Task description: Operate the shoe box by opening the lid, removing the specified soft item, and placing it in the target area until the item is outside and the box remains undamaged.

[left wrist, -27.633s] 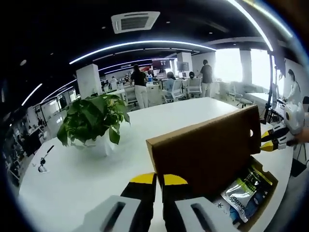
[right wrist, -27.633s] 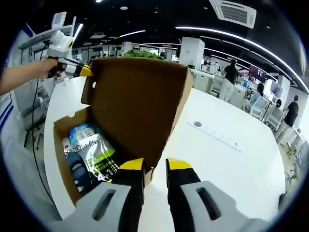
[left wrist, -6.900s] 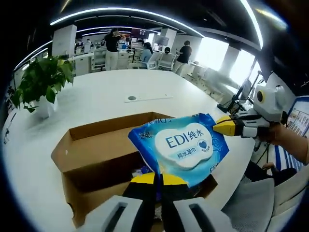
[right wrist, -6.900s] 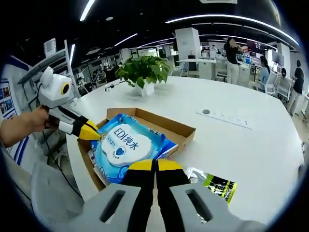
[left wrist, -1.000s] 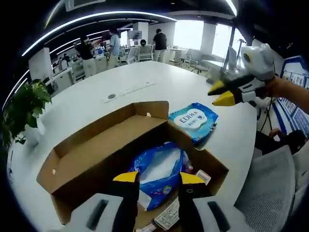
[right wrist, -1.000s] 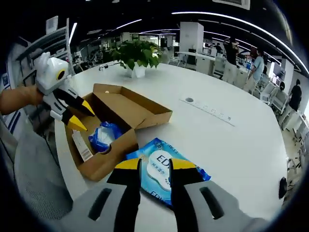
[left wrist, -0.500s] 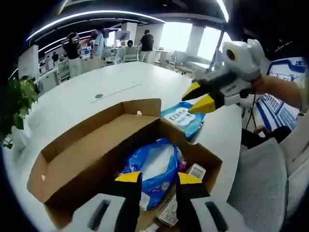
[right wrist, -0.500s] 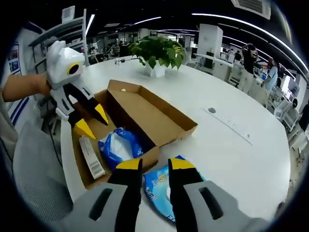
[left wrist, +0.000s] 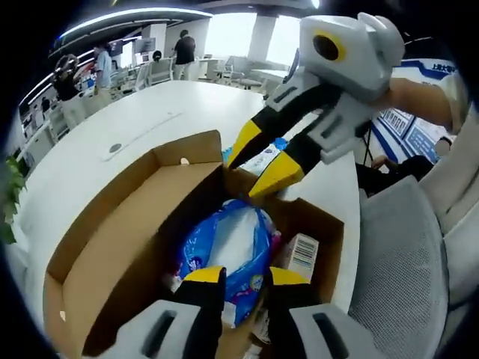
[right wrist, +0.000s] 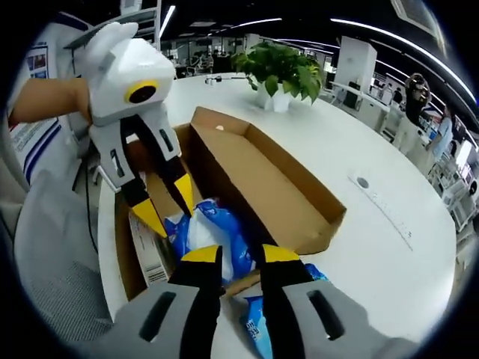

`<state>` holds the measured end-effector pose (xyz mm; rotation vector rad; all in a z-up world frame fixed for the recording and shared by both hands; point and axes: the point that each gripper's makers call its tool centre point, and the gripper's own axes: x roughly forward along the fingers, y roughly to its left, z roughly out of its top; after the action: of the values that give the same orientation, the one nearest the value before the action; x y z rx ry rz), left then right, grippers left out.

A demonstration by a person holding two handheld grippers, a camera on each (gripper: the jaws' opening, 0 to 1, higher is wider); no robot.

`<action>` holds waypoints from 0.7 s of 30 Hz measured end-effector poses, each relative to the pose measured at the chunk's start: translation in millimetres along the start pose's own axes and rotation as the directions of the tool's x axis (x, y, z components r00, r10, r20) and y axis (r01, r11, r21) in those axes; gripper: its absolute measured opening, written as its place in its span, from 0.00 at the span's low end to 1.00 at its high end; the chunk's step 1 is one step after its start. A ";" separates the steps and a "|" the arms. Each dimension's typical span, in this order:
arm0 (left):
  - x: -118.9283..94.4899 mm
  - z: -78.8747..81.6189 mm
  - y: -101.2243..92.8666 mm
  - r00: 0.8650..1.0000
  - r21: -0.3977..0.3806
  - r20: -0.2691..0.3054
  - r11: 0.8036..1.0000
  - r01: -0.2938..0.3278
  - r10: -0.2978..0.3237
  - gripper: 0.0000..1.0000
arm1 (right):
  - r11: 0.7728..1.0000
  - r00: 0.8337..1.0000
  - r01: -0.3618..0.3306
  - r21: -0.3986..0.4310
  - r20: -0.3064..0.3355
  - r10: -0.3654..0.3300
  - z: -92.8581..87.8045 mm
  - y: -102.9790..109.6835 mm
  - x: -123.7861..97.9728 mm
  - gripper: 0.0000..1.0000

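The brown cardboard shoe box [left wrist: 142, 224] sits open on the round white counter [left wrist: 112, 134], its lid folded flat back away from the person. In the left gripper view, the left tool [left wrist: 238, 278], with yellow-tipped black jaws parted and holding nothing, hangs over the box's near edge. Inside the box, just beyond those jaws, lies a crumpled blue and white soft plastic pack [left wrist: 228, 247]; to the right of it a small white carton with a barcode [left wrist: 299, 254] leans against the box wall. Above the box's far right corner the right tool [left wrist: 258, 168] points down into the box, jaws spread and empty, and just behind it a blue wet-wipe packet [left wrist: 266, 157] lies on the counter outside the box.

In the right gripper view, the left tool [right wrist: 165, 202] dips into the box [right wrist: 277, 194] from the left, jaws apart. The blue pack [right wrist: 213, 239] lies beside its tips. The right tool [right wrist: 241, 256] is open above the box's near wall, with the wet-wipe packet [right wrist: 258, 333] on the counter [right wrist: 374, 247] beneath. A green potted plant [right wrist: 281, 71] stands beyond the box.
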<state>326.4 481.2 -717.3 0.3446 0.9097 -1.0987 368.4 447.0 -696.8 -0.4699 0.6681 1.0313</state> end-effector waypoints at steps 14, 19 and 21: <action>19.5 -8.8 -1.9 0.991 0.120 -0.096 0.988 0.100 -0.089 0.17 | 0.998 0.995 -0.040 -0.048 -0.089 0.035 -12.4 11.0 33.0 0.11; 19.7 -12.4 1.3 0.990 0.124 -0.117 0.988 0.095 -0.081 0.11 | 0.998 0.994 -0.033 -0.045 -0.102 0.028 -14.0 8.8 39.8 0.07; 19.6 -17.4 4.5 0.988 0.127 -0.139 0.988 0.088 -0.070 0.05 | 0.998 0.994 -0.022 -0.056 -0.112 0.015 -15.7 6.6 41.8 0.02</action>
<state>325.4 482.4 -743.9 0.5006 0.9783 -1.2238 372.5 465.9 -737.6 -0.5759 0.7450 1.0495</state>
